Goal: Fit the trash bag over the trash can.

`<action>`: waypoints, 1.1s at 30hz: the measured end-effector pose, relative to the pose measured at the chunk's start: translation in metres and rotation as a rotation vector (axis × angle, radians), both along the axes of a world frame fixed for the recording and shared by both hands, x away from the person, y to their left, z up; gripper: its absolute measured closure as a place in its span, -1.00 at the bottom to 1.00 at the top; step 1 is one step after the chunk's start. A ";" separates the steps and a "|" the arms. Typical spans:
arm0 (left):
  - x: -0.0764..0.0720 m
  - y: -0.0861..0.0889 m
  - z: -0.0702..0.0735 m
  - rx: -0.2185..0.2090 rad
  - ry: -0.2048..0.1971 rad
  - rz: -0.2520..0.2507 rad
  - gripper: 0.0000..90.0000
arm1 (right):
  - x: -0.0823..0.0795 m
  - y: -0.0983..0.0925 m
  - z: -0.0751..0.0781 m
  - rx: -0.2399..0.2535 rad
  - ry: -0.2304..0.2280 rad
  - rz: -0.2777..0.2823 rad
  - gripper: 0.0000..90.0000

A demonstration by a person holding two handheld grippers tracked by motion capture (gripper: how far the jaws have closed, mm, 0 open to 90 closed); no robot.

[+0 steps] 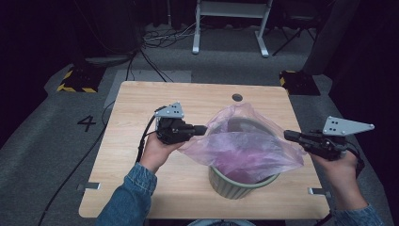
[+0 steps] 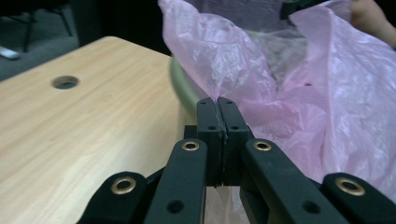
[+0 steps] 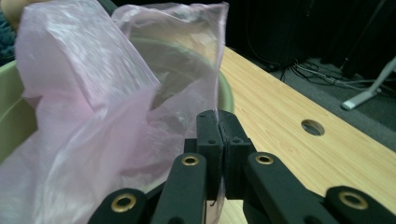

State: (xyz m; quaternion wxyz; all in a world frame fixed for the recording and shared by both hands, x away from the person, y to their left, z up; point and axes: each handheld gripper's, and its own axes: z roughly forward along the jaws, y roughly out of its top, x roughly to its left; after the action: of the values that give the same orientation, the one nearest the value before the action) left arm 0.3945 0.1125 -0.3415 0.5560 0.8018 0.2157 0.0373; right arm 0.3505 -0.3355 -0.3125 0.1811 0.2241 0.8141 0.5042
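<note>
While each hand-held gripper (left (image 1: 203, 129), right (image 1: 287, 135)) clamps the pink bag (image 1: 244, 143), it drapes the green bin (image 1: 235, 186).

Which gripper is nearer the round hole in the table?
The left gripper. It pinches the pink bag at the bin's left, closer to the hole; the right gripper grips the bag's opposite edge, farther away.
</note>
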 end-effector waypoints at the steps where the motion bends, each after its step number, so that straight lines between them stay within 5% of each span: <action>1: 0.001 0.001 0.000 0.012 -0.010 0.018 0.99 | 0.002 -0.001 -0.001 0.004 0.005 -0.007 0.98; 9: 0.007 0.001 -0.009 0.080 -0.040 0.095 0.99 | 0.016 -0.015 -0.020 0.017 0.067 -0.070 0.99; 17: 0.014 -0.006 -0.025 0.131 -0.005 0.100 0.99 | 0.025 -0.017 -0.041 -0.013 0.112 -0.100 0.99; 21: 0.021 -0.006 -0.039 0.175 0.054 0.102 0.99 | 0.027 -0.018 -0.052 -0.035 0.131 -0.111 0.99; 29: 0.019 -0.007 -0.047 0.165 0.078 0.094 0.99 | 0.022 -0.020 -0.068 -0.021 0.151 -0.102 0.99; 33: 0.023 -0.011 -0.046 0.145 0.087 0.101 0.99 | 0.030 -0.018 -0.072 -0.071 0.154 -0.148 0.99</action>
State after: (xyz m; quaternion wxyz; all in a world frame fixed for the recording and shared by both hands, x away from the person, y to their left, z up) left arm 0.4176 0.1015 -0.3873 0.4841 0.8290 0.2763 0.0458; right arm 0.3809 -0.3531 -0.3849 0.1626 0.3149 0.8243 0.4416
